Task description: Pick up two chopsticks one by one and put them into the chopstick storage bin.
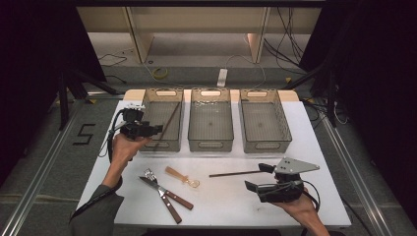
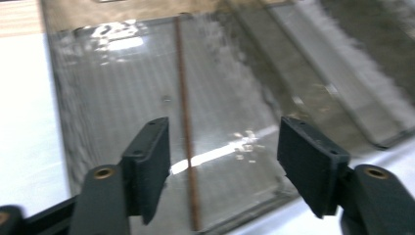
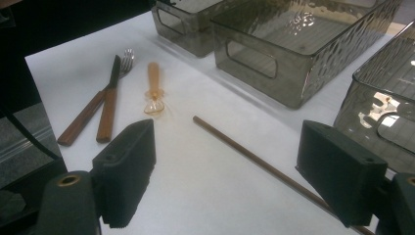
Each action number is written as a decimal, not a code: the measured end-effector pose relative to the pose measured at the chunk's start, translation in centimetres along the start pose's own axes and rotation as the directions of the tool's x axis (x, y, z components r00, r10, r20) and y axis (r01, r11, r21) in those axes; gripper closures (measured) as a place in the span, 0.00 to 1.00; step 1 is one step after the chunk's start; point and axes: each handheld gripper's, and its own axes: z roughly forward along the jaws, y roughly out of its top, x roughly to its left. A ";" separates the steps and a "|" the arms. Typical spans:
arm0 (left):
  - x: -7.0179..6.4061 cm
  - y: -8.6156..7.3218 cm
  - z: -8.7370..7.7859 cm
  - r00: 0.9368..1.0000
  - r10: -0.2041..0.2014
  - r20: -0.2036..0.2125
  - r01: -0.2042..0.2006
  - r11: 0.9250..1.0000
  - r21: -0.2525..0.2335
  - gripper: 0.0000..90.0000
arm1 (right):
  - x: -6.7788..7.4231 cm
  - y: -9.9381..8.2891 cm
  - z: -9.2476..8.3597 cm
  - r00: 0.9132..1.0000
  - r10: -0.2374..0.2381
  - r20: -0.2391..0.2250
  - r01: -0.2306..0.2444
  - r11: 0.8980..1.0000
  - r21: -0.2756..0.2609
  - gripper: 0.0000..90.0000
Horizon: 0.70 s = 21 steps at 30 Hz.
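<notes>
My left gripper [image 1: 156, 129] hangs open over the near left corner of the left smoky bin [image 1: 164, 145]. A thin brown chopstick [image 1: 170, 122] lies slanted inside that bin. In the left gripper view the chopstick [image 2: 185, 122] runs down the bin floor [image 2: 98, 98] below my left gripper [image 2: 225, 142], nearer the left jaw, with nothing between the pads. My right gripper [image 1: 258, 177] rests open low over the table at the front right. A second chopstick [image 1: 233, 173] lies on the white top, its end passing under one jaw of my right gripper [image 3: 227, 142]; this chopstick [image 3: 244, 149] is not gripped.
A wooden-handled fork and knife [image 1: 164, 194] lie crossed at the front left, with a small amber spoon [image 1: 182, 176] beside them. The middle bin [image 1: 210, 143] and right bin [image 1: 265, 145] stand in a row at the back. In the right gripper view the bins [image 3: 274, 73] are close ahead.
</notes>
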 end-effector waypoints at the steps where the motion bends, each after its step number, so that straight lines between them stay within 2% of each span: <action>1: -0.2 -0.1 -0.3 1.000 0.000 0.017 0.000 1.000 -0.004 0.35 | 0.0 0.0 0.1 1.000 0.001 -0.007 -0.001 1.000 0.002 0.26; 6: -1.6 -0.7 -1.8 0.997 0.010 0.076 -0.008 1.000 -0.024 0.26 | -0.1 0.2 0.3 1.000 -0.016 -0.008 0.017 0.999 0.029 0.26; 9: -2.3 -1.0 -2.7 0.993 0.005 0.122 0.002 0.998 -0.060 0.23 | -0.4 0.6 0.4 1.000 -0.028 -0.009 0.028 0.999 0.039 0.26; 11: -2.8 -1.3 -3.0 0.992 0.008 0.130 0.002 0.997 -0.074 0.21 | -0.6 0.9 0.4 0.999 -0.035 -0.010 0.036 0.998 0.053 0.26; 18: -4.3 -2.4 -3.8 0.987 0.034 0.157 -0.023 0.997 -0.073 0.20 | -1.5 1.3 0.7 0.999 -0.047 -0.013 0.048 0.991 0.121 0.26; 21: -4.8 -2.9 -4.1 0.984 0.033 0.176 -0.018 0.996 -0.089 0.19 | -1.8 1.5 0.9 0.998 -0.054 -0.012 0.055 0.987 0.149 0.27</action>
